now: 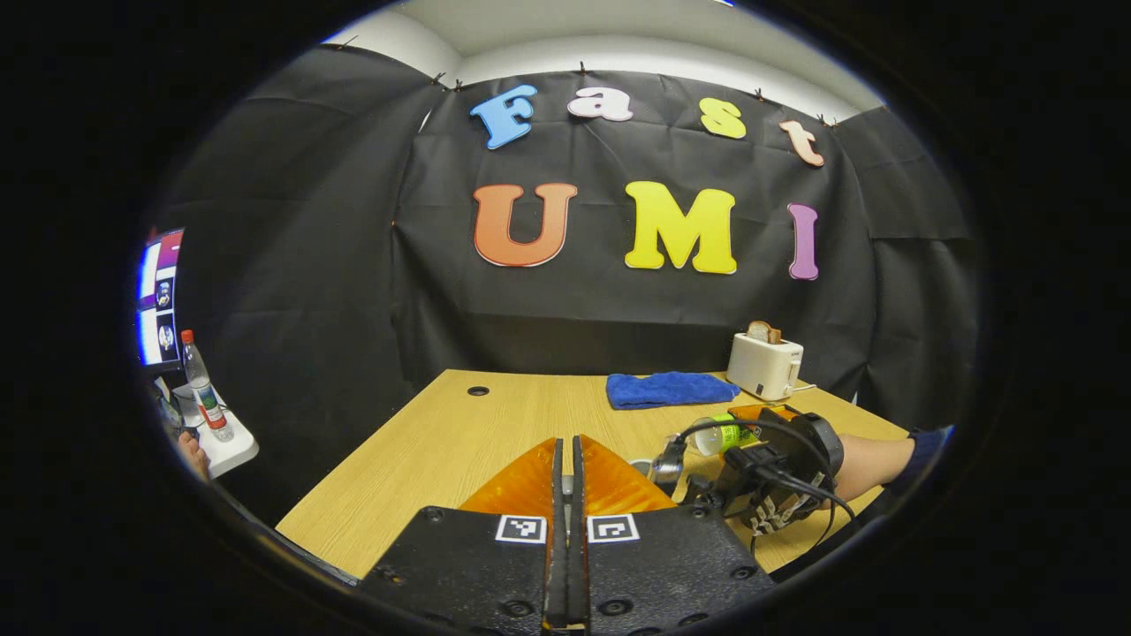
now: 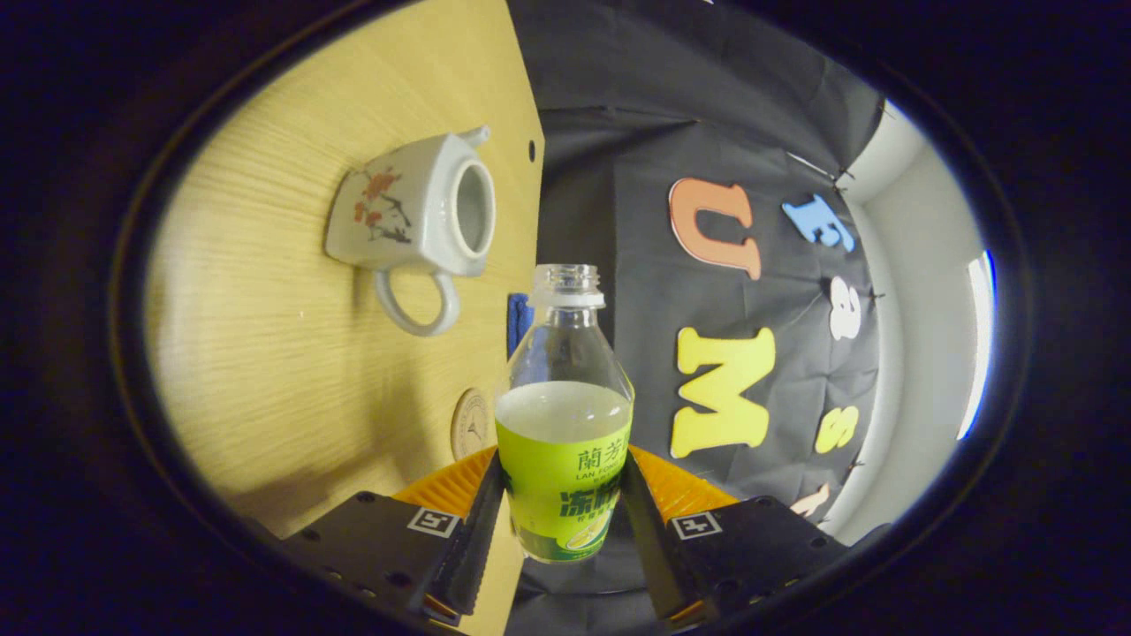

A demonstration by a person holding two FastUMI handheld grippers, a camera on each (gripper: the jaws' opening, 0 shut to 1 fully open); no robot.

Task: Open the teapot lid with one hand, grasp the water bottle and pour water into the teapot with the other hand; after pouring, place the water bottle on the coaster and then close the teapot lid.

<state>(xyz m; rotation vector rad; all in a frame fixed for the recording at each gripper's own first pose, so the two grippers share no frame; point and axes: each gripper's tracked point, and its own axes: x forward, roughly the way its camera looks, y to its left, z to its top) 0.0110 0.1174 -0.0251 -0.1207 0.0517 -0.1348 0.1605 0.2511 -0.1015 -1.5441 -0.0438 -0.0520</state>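
— Teapot first: a white square-bodied ceramic teapot [image 2: 411,209] with a red blossom painted on its side sits on the light wooden table [image 2: 292,371], its lid off and its round mouth bare. That's in the right gripper view, which is tipped sideways. Just past its loop handle lies a round wooden coaster [image 2: 470,424], flat on the tabletop with nothing on it.

— And the bottle?

— A clear plastic water bottle [image 2: 565,415] with a lime-green label, uncapped, partly filled. The right gripper [image 2: 563,495] has both fingers pressed against the label, one on each side, holding it off the table.

— What about the other claw?

— In the left gripper view, the left gripper [image 1: 568,468] is pinched all the way together, finger against finger; whether anything thin sits between them I cannot tell. To its right I see the right gripper [image 1: 671,459] again, a hand and dark sleeve behind it, the bottle [image 1: 720,435] lying nearly level above the table [image 1: 459,433].

— Anything behind?

— A folded blue cloth [image 1: 669,389], then a white toaster [image 1: 765,365] with a slice of bread in it.
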